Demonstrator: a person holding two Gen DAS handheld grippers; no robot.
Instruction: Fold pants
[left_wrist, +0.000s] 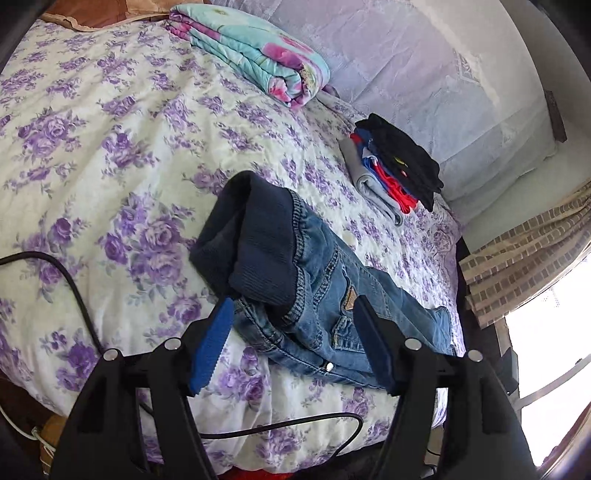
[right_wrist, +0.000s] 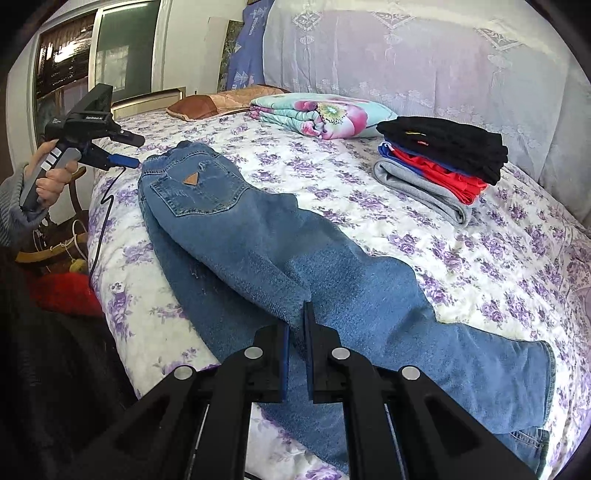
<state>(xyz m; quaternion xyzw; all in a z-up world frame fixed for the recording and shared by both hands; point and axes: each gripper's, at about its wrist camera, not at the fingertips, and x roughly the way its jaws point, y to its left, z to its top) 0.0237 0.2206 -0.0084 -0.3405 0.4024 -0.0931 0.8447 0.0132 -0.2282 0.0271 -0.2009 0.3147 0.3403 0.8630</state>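
Fingers of the left gripper (left_wrist: 291, 306) are standing spread apart over the waistband end of the jeans (right_wrist: 280, 254), with the denim lying between them but no pad pressing on it; fingers of the right gripper (right_wrist: 297, 314) are sitting pressed close together at six o'clock in the right wrist view, their tips meeting the fabric around the knee, though whether a fold of cloth is pinched between them I cannot tell; the jeans are lying on the floral bedspread (right_wrist: 369, 236), one leg laid over the other, running from the waistband at ten o'clock down to the hems at four o'clock in that view, back pocket with its tan triangle patch (right_wrist: 190, 180) facing up; in the left wrist view the dark ribbed waistband (left_wrist: 243, 236) is bunching up at the centre, just beyond the blue pad (left_wrist: 216, 339) of the left-hand finger; a hand (right_wrist: 51, 177) in a grey knitted sleeve is gripping the left gripper's handle at nine o'clock in the right wrist view, beside the waistband; a stack of folded clothes (right_wrist: 443, 162), black on top, red and grey beneath, is resting at two o'clock, well apart from the jeans; a folded turquoise flowered blanket (right_wrist: 317, 114) is lying at twelve o'clock, near a brown pillow (right_wrist: 207, 105); a black cable (left_wrist: 74, 291) is trailing across the bedspread at eight o'clock in the left wrist view.
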